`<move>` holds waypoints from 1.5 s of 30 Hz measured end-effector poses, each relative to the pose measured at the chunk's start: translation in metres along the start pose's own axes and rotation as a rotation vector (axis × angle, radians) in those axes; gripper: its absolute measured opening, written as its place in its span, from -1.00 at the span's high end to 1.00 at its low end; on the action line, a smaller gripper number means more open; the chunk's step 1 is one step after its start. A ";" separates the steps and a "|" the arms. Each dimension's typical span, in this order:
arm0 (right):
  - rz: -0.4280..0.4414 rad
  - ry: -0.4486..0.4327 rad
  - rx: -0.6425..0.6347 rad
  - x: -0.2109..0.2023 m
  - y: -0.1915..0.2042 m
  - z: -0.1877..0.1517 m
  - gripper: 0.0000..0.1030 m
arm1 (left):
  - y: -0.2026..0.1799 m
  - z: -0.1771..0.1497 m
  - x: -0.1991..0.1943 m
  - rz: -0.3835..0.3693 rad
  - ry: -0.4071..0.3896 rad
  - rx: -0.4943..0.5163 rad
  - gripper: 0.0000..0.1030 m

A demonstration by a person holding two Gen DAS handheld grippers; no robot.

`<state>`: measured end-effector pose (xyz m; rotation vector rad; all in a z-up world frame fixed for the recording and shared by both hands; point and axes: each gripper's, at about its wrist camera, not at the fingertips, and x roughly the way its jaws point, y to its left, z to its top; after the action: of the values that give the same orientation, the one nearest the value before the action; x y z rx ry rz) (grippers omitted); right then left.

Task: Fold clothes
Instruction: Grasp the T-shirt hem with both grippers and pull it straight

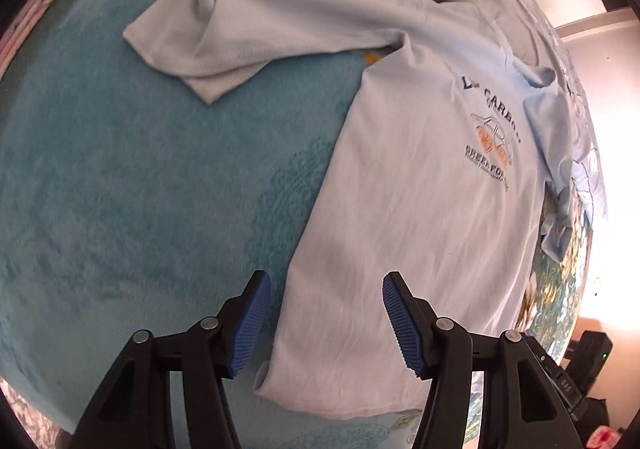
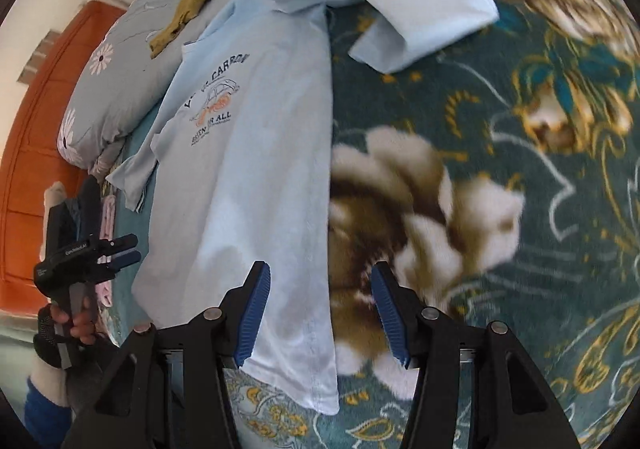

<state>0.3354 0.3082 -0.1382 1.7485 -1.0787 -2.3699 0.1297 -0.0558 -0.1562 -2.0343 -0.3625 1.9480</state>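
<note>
A pale blue T-shirt (image 1: pixel 416 185) with a dark and orange chest print lies face up on a teal bedspread (image 1: pixel 140 189), its hem nearest me. One sleeve (image 1: pixel 224 37) is spread out to the left. My left gripper (image 1: pixel 326 321) is open and empty, just above the shirt's left hem corner. In the right wrist view the same T-shirt (image 2: pixel 248 169) lies lengthwise, its other sleeve (image 2: pixel 420 21) lying out to the right. My right gripper (image 2: pixel 318 315) is open and empty over the shirt's right hem edge. The left gripper (image 2: pixel 126 251) shows at the far left.
A grey floral pillow (image 2: pixel 116 89) with an olive cloth (image 2: pixel 192 5) on it lies past the shirt's collar. The bedspread has a large flower pattern (image 2: pixel 424 209). An orange headboard (image 2: pixel 44 129) stands at the left. The bed edge drops off at the right of the left wrist view (image 1: pixel 576 289).
</note>
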 end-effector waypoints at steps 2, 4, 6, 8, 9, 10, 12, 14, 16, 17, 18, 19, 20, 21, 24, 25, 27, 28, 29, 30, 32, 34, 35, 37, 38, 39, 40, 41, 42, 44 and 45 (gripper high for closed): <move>0.038 0.012 0.022 0.005 -0.001 -0.010 -0.05 | 0.001 -0.007 0.004 0.001 0.028 0.000 -0.21; 0.070 0.024 0.020 0.011 0.004 -0.019 -0.05 | 0.001 -0.014 0.008 0.003 0.055 -0.001 -0.21; 0.085 0.031 0.001 0.015 0.011 -0.024 -0.05 | 0.002 -0.021 0.012 0.004 0.083 -0.001 -0.21; 0.114 0.043 0.003 0.019 0.015 -0.029 -0.03 | 0.003 -0.028 0.015 0.003 0.106 -0.003 -0.21; 0.119 0.044 0.011 0.020 0.014 -0.031 0.05 | 0.004 -0.031 0.015 -0.001 0.114 -0.005 -0.18; 0.122 0.043 0.021 0.020 0.012 -0.032 0.15 | 0.005 -0.034 0.014 -0.004 0.119 -0.009 -0.18; 0.123 0.038 0.050 0.019 0.007 -0.035 0.30 | 0.006 -0.038 0.011 -0.028 0.115 -0.021 -0.17; 0.117 0.028 0.091 0.015 -0.003 -0.038 0.45 | 0.004 -0.041 0.007 -0.054 0.112 -0.018 -0.13; 0.109 0.020 0.118 0.011 -0.011 -0.041 0.53 | -0.001 -0.045 0.006 -0.048 0.113 0.003 -0.12; 0.117 0.019 0.125 0.009 -0.014 -0.042 0.53 | -0.002 -0.047 0.008 -0.035 0.121 0.008 -0.12; 0.130 0.018 0.133 0.008 -0.017 -0.043 0.53 | -0.003 -0.049 0.010 -0.023 0.131 0.009 -0.12; 0.143 0.022 0.144 0.009 -0.019 -0.045 0.53 | -0.003 -0.051 0.012 -0.007 0.142 0.007 -0.10; 0.156 0.027 0.157 0.011 -0.021 -0.046 0.53 | -0.003 -0.052 0.012 0.004 0.147 0.004 -0.07; 0.169 0.031 0.169 0.014 -0.022 -0.048 0.53 | -0.002 -0.054 0.012 0.012 0.149 0.001 0.01; 0.203 0.040 0.184 0.018 -0.021 -0.049 0.53 | 0.002 -0.058 0.009 0.028 0.146 -0.024 0.09; 0.204 0.040 0.182 0.019 -0.020 -0.050 0.53 | 0.004 -0.059 0.007 0.031 0.143 -0.035 0.10; 0.195 0.039 0.178 0.018 -0.019 -0.050 0.56 | 0.009 -0.061 0.004 0.039 0.137 -0.068 0.11; 0.185 0.040 0.178 0.018 -0.019 -0.050 0.69 | 0.011 -0.062 0.003 0.041 0.134 -0.079 0.16; 0.183 0.040 0.177 0.017 -0.019 -0.050 0.76 | 0.010 -0.063 0.002 0.043 0.130 -0.080 0.18; 0.184 0.041 0.175 0.016 -0.019 -0.050 0.82 | 0.008 -0.064 0.001 0.045 0.127 -0.073 0.21; 0.183 0.040 0.168 0.015 -0.017 -0.050 0.88 | 0.001 -0.066 -0.001 0.050 0.118 -0.050 0.26; 0.179 0.037 0.155 0.012 -0.014 -0.049 0.90 | -0.006 -0.068 -0.003 0.060 0.107 -0.025 0.82; 0.174 0.033 0.145 0.010 -0.011 -0.048 0.91 | -0.010 -0.069 -0.004 0.064 0.103 -0.015 0.85; 0.152 0.016 0.117 0.001 -0.005 -0.045 0.92 | -0.017 -0.073 -0.008 0.067 0.098 0.006 0.87; 0.142 0.007 0.103 -0.006 -0.003 -0.043 0.93 | -0.020 -0.076 -0.011 0.062 0.101 0.017 0.87; 0.130 -0.003 0.090 -0.015 -0.002 -0.041 0.93 | -0.024 -0.078 -0.014 0.057 0.104 0.029 0.87; 0.122 -0.009 0.080 -0.023 -0.002 -0.039 0.93 | -0.029 -0.082 -0.014 0.059 0.120 0.048 0.87; 0.116 -0.014 0.071 -0.031 -0.002 -0.038 0.93 | -0.035 -0.086 -0.014 0.063 0.142 0.069 0.87; 0.109 -0.020 0.062 -0.039 -0.002 -0.036 0.93 | -0.041 -0.090 -0.012 0.077 0.164 0.094 0.87; 0.066 -0.012 0.036 -0.046 -0.005 -0.037 0.93 | -0.053 -0.097 -0.002 0.133 0.210 0.143 0.87; 0.042 -0.008 0.023 -0.050 -0.006 -0.037 0.93 | -0.058 -0.100 0.004 0.166 0.236 0.166 0.87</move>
<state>0.3879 0.3133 -0.1050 1.7074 -1.1367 -2.3510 0.2311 -0.0046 -0.1343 -2.2104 0.0214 1.7336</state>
